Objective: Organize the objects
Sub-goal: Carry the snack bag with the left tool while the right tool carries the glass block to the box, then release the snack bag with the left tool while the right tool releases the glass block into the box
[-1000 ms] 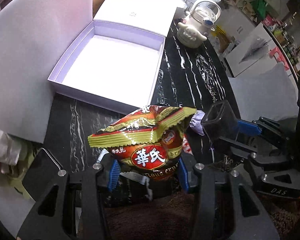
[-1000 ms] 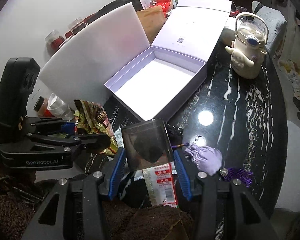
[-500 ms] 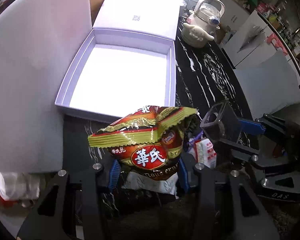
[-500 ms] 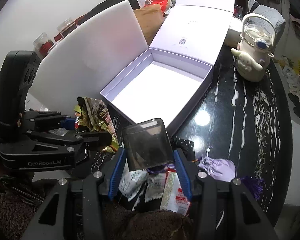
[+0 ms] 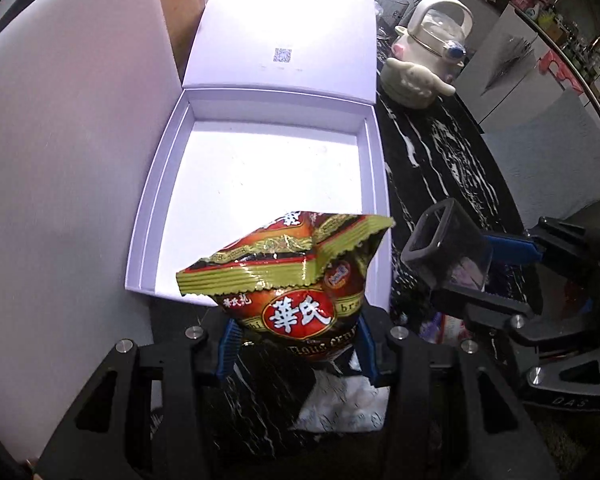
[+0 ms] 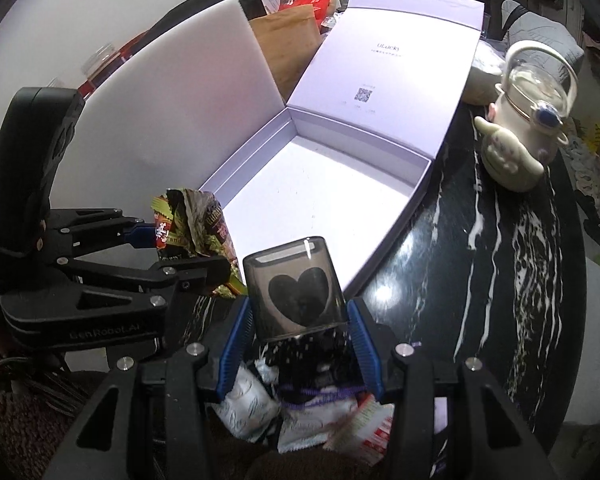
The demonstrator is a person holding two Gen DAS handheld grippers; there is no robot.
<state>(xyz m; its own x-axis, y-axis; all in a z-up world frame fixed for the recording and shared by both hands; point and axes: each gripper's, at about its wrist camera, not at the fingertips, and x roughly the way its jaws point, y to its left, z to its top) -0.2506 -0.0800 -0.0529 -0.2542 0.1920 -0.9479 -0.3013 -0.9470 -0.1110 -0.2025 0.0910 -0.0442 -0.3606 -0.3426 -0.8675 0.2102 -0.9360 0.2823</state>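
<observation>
My left gripper point(image 5: 296, 340) is shut on a red and gold snack bag point(image 5: 296, 280), held in the air at the near edge of an open white box point(image 5: 260, 172). In the right wrist view that same bag point(image 6: 192, 228) hangs just left of the box point(image 6: 320, 200). My right gripper point(image 6: 298, 344) is shut on a smoky translucent square cup with a black heart point(image 6: 296, 292), held over the box's near corner. The cup point(image 5: 444, 252) also shows in the left wrist view, to the right of the bag. The box stands empty, lid folded back.
A white foam board point(image 5: 60, 160) leans along the box's left side. A cream teapot point(image 6: 524, 136) sits on the black marble table point(image 6: 500, 280) at the back right. Small white and red packets point(image 6: 300, 424) and a purple item lie below my right gripper. Clutter is piled behind the lid.
Both grippers have carried their loads forward toward the box, which now looks nearer and larger. The bag has reached the box's near edge. The grips look unchanged.
</observation>
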